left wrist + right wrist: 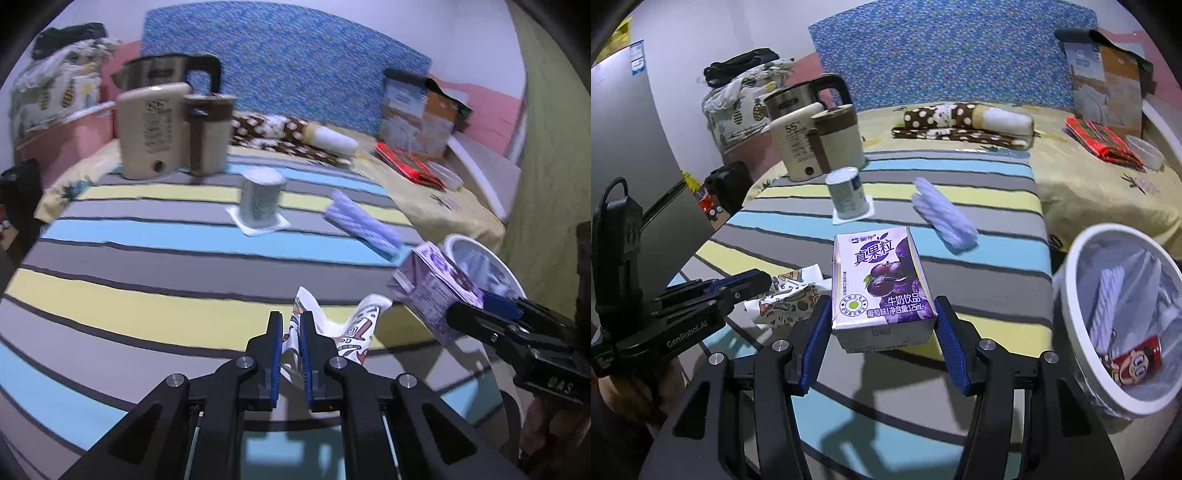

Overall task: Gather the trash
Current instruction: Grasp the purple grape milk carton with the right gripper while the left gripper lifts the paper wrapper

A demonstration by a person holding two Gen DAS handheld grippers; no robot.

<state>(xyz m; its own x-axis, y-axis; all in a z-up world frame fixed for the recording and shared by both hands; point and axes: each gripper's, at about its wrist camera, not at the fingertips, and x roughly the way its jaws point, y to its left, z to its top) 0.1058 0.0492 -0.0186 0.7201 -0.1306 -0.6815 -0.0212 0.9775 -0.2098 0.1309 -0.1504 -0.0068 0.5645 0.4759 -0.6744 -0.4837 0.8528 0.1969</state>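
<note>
My left gripper [291, 325] is shut on a crumpled printed paper wrapper [356, 332], held just above the striped table; it also shows in the right wrist view [792, 295]. My right gripper [881, 317] is shut on a purple grape milk carton [879, 280], lifted above the table, seen in the left wrist view [432, 284]. The white trash bin [1071, 295] with a plastic liner stands to the right of the carton, holding a red wrapper [1134, 362] and white trash.
On the striped cloth [147, 236] stand a small can on a white coaster [260, 199], a lilac ribbed wrapper [364, 221], a beige appliance and kettle [170, 125]. Behind lie a dotted roll [964, 122], red packet [1104, 142] and paper bag.
</note>
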